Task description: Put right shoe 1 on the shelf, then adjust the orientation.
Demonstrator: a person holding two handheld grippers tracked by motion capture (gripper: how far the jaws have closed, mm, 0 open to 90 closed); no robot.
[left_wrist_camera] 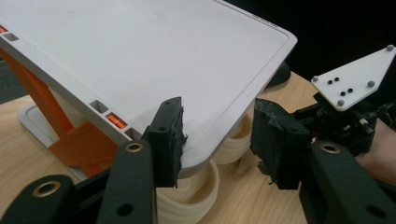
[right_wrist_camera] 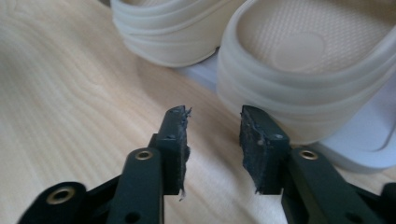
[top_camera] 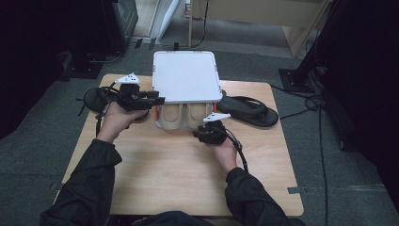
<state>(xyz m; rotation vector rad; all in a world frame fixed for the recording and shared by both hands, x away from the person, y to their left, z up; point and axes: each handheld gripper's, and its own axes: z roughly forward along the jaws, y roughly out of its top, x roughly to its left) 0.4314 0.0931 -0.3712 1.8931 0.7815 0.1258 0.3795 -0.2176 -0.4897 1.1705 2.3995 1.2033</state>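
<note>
Jaws: both part open, nothing between them; I see my left gripper (left_wrist_camera: 217,140) at the white rack (top_camera: 187,75) front corner, my right gripper (right_wrist_camera: 212,140) just short of the cream sandals (right_wrist_camera: 299,65).
Sandals: side by side on the rack's lower shelf, heels out.
Black sandals: one (top_camera: 248,110) right of the rack.
Risk: I judge a left nudge could shift the rack; a shallow right pinch may slip off the heel rim.

A white two-tier plastic shoe rack (top_camera: 186,75) stands at the far edge of the light wooden table (top_camera: 179,174), 2 cream foam slippers (top_camera: 182,117) on its lower shelf, 1 black sandal (top_camera: 249,110) to its right, another black sandal (top_camera: 96,98) left.
</note>
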